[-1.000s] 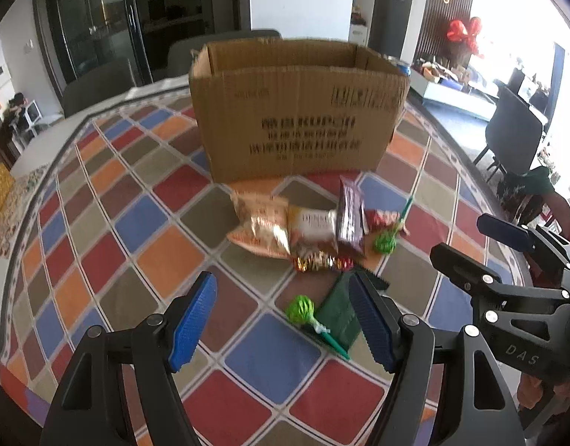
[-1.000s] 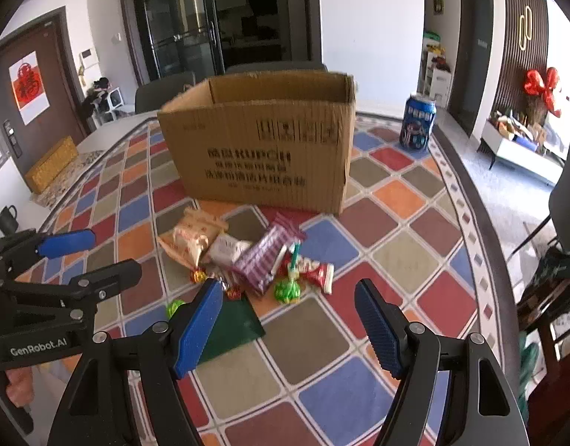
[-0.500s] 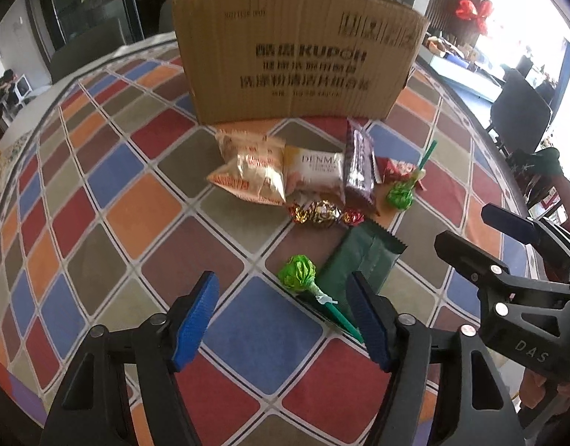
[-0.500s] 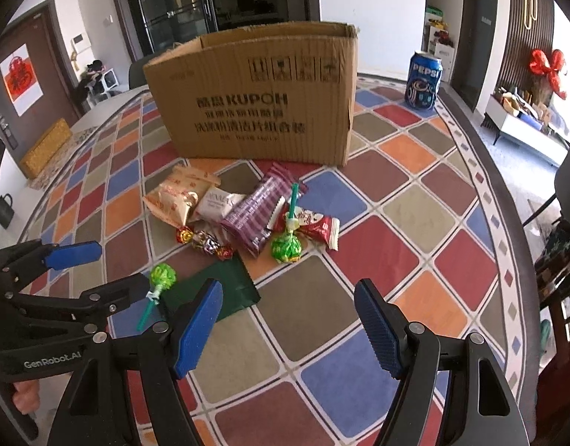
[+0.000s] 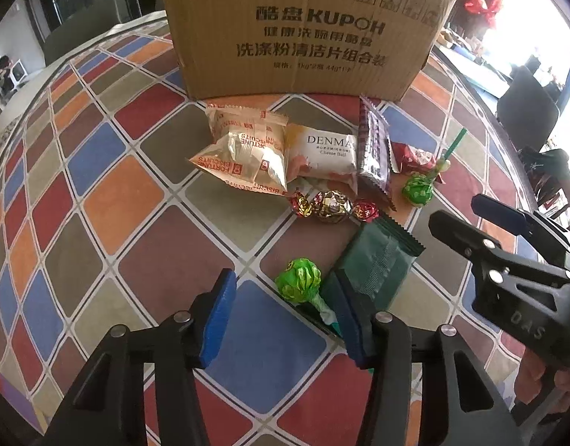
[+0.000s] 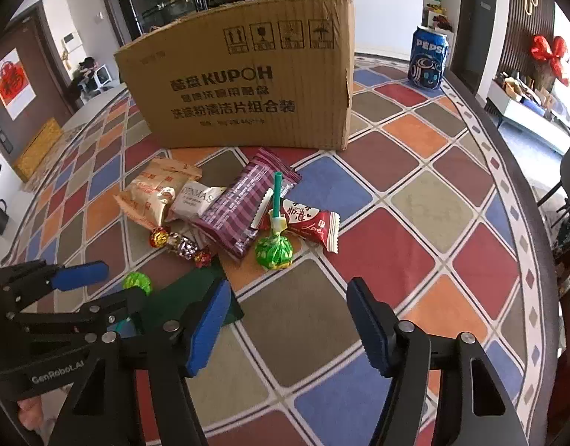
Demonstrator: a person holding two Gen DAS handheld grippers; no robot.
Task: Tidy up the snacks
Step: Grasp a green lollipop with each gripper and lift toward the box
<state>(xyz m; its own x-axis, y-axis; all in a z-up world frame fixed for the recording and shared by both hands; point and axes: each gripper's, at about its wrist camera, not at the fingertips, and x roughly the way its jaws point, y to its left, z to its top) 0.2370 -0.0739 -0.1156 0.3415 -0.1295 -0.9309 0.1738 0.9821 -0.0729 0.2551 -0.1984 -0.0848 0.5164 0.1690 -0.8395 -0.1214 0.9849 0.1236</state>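
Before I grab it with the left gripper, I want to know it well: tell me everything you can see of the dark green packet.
The dark green packet is a flat rectangular wrapper, matte like foil or plastic, with a zigzag-cut far end. It lies on the checked tablecloth, angled, nearest of the snacks. The near lollipop rests across its near corner. The left gripper is open, one finger over its near edge.

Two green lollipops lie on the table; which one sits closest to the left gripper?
The near lollipop, beside the dark green packet, lies just ahead of the open left gripper. The other lollipop, with its stick toward the box, lies beside the red candy wrapper.
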